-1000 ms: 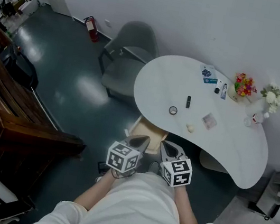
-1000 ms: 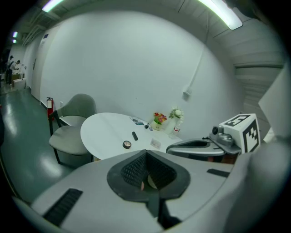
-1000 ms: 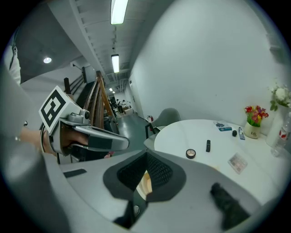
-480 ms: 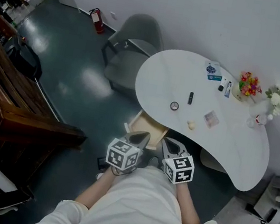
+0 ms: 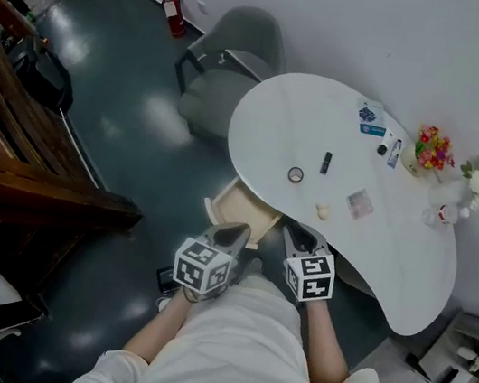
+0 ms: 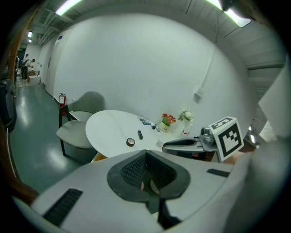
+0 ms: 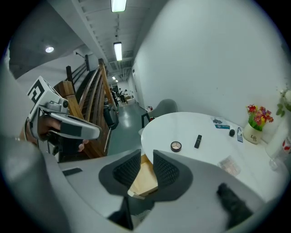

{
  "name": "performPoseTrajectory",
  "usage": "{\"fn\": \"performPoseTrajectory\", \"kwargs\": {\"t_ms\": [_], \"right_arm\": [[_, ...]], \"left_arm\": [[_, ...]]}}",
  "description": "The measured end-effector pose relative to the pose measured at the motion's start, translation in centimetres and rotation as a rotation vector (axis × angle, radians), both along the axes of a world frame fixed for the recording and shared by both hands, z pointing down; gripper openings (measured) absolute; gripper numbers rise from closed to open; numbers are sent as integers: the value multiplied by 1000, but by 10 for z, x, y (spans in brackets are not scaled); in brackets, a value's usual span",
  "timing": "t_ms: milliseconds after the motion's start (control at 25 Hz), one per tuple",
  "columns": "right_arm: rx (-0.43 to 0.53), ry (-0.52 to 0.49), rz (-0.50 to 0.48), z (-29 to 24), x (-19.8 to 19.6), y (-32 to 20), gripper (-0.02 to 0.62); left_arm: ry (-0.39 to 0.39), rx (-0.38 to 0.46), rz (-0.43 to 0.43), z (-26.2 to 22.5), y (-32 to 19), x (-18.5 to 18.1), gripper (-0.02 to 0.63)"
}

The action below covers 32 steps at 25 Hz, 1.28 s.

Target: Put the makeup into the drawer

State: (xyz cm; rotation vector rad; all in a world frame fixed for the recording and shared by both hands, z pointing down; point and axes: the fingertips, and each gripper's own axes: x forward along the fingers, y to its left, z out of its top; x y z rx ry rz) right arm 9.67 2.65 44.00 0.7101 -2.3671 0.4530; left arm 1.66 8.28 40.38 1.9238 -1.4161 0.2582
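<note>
Head view, table: the white curved table fills the upper right, with a grey chair at its far-left side.
Head view, makeup: a round compact and a black lipstick tube lie near each other on the tabletop. A small beige piece, possibly a sponge, and a clear packet lie closer to you. All of it is on the table.
Head view, drawer: the wooden drawer stands pulled out from under the table's near edge.
Head view, grippers: your left gripper and right gripper sit side by side just short of the drawer, both pointing toward it.
Left gripper view, jaws: your left gripper has its jaws pressed together and holds nothing.
Left gripper view, beyond the tips: the table carries the round compact and the black lipstick tube. A pot of flowers stands at the far edge. Your right gripper is just to the right.
Right gripper view, jaws: your right gripper has its jaws a little apart. They have just been opening, and nothing sits between the pads.
Right gripper view, drawer: the wooden drawer shows through the gap, below the tips.
Right gripper view, makeup: the round compact and the black lipstick tube lie on the table past the tips. The clear packet is further right.
Right gripper view, left gripper: your left gripper is at the left.
</note>
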Motion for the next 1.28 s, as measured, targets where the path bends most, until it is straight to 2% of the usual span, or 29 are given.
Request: {"fn": "performPoseTrajectory", "kwargs": {"t_ms": [280,560,680,1000,1280], "right_arm": [[-24,45,12,34,-6,-38,137],[-59,84,152,82,-17,-83,201],[-55,110,179,99,-26,-99,216],[-30,187,244,141,-36,-144,225],[-29,200,228,160,-47,-163,227]], "left_arm": [[-10,-34,-53,8,0,-5,9],[-17,-61,-88,20,-8,-12,9],[-17,-70,-89,23,-10,-12,9],[32,-168,-85,65,7,-4,9],[54,-204,-86,83,11,-6,9]]}}
